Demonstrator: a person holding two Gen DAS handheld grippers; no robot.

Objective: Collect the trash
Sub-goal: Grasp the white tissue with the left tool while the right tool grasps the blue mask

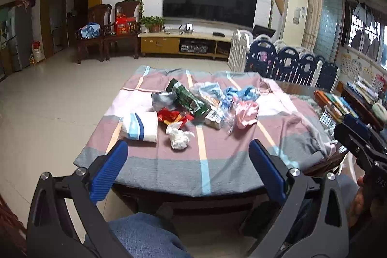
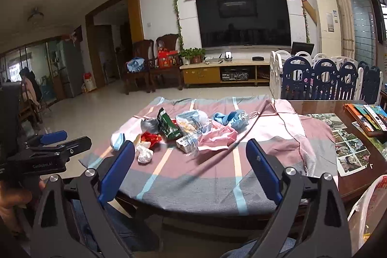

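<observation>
A pile of trash lies on the striped cloth point(image 1: 217, 161) over the table: a crumpled white tissue point(image 1: 178, 136), a white and blue paper cup point(image 1: 140, 128) on its side, a red wrapper point(image 1: 173, 117), a green packet point(image 1: 189, 98), clear plastic bags point(image 1: 210, 93), a small carton point(image 1: 214, 118), a pink bag point(image 1: 246, 111) and blue cloth point(image 1: 241, 92). My left gripper point(image 1: 191, 149) is open and empty, near the table's front edge, short of the tissue. My right gripper point(image 2: 191, 149) is open and empty; the tissue point(image 2: 144, 154) and pink bag point(image 2: 217, 137) lie beyond it.
Books point(image 2: 367, 116) and photos point(image 2: 348, 151) lie on the bare wooden tabletop at the right. A white plastic bag point(image 2: 370, 207) hangs at the lower right. A blue and white play fence point(image 2: 324, 79), TV cabinet point(image 2: 217, 71) and wooden chairs point(image 2: 150, 59) stand beyond the table.
</observation>
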